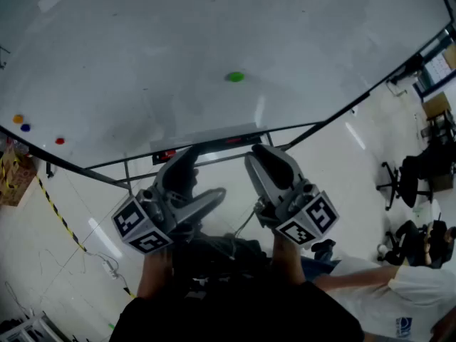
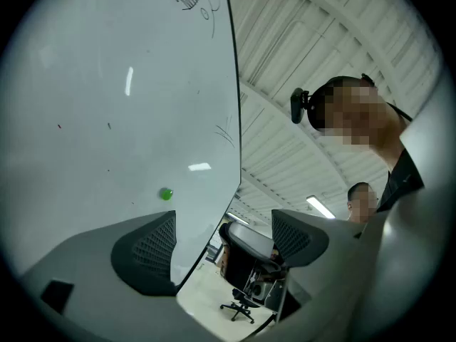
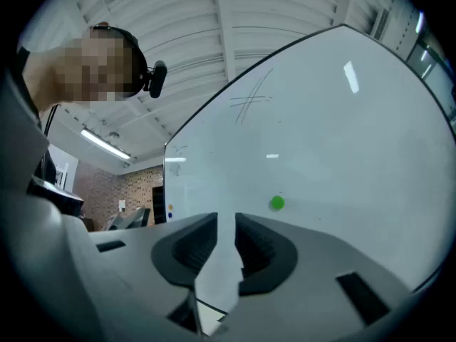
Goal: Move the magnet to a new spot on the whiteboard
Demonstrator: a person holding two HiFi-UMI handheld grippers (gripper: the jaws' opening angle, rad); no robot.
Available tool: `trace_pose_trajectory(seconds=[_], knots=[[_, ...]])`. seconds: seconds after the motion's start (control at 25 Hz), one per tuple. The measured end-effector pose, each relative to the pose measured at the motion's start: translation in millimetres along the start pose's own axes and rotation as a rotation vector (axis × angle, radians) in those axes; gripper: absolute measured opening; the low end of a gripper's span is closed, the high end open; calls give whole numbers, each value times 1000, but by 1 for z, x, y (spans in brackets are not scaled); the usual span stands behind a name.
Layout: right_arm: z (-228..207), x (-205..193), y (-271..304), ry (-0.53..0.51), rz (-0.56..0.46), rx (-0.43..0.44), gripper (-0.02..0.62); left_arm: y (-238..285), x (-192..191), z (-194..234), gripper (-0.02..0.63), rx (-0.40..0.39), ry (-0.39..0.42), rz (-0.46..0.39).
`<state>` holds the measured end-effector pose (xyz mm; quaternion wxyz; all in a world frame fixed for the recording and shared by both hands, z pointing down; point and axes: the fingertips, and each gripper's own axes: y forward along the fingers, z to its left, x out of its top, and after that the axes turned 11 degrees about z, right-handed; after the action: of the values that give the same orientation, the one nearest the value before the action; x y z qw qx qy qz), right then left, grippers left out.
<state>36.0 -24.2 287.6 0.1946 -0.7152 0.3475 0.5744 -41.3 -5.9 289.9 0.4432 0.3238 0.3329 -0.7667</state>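
A small green magnet (image 1: 235,77) sticks on the whiteboard (image 1: 142,41), near its middle. Both grippers hang below the board's lower edge, apart from the magnet. My left gripper (image 1: 203,177) has its jaws wide apart with nothing between them; in the left gripper view the magnet (image 2: 166,194) shows just above the left finger (image 2: 146,251). My right gripper (image 1: 265,154) points up at the board; its jaws (image 3: 226,237) stand a narrow gap apart and hold nothing. In the right gripper view the magnet (image 3: 277,203) lies above and right of the jaws.
Orange (image 1: 18,119), blue (image 1: 26,127) and red (image 1: 60,141) magnets sit at the board's lower left. A tray (image 1: 206,145) runs along the board's bottom edge. Black office chairs (image 1: 410,180) stand at the right, and a person in a white shirt (image 1: 406,291) is at the lower right.
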Motion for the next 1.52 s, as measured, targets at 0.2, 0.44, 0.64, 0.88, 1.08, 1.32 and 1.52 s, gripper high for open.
trace_pose_trajectory(seconds=[0.2, 0.44, 0.64, 0.88, 1.08, 1.32, 1.52], knots=[[-4, 3, 28, -35, 12, -50, 123, -10, 14, 23, 413, -34, -6, -17], [-7, 11, 26, -60, 11, -125, 129, -3, 18, 22, 413, -78, -24, 3], [-22, 13, 36, -66, -6, -154, 129, 0, 21, 35, 413, -66, -22, 12], [-33, 17, 41, -112, -31, -175, 137, -2, 24, 38, 413, -5, 15, 2], [-41, 25, 42, -167, -26, -190, 137, 7, 28, 38, 413, 37, 30, -17], [-58, 25, 51, -218, 14, -213, 143, 20, 32, 41, 413, 58, 41, -26], [-71, 28, 62, -238, 29, -226, 143, 26, 38, 50, 413, 82, 38, -38]])
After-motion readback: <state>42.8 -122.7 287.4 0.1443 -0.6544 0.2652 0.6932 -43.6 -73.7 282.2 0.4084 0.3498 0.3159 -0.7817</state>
